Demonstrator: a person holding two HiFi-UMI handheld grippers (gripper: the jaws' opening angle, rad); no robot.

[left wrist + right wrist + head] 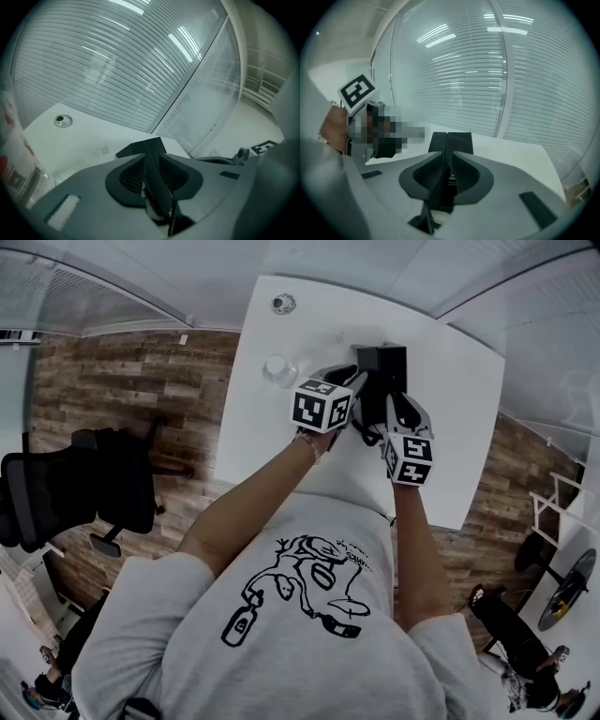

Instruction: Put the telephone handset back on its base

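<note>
The black telephone handset [373,395] hangs between my two grippers over the far part of the white table [309,334]. In the head view its dark shape merges with the black base [392,360] just beyond it. My left gripper [359,381] is shut on the handset [146,147], which shows as a thin black slab pinched between the pads [126,176]. My right gripper [395,401] is shut on the same handset [451,140], a little nearer to me. In the gripper views the base is hidden behind the jaws.
A clear plastic bottle [279,369] stands left of the phone, close by my left gripper [152,161]. A round cable grommet [283,304] sits at the table's far edge. Glass walls with blinds [487,84] enclose the table. A black office chair [84,488] stands on the floor at left.
</note>
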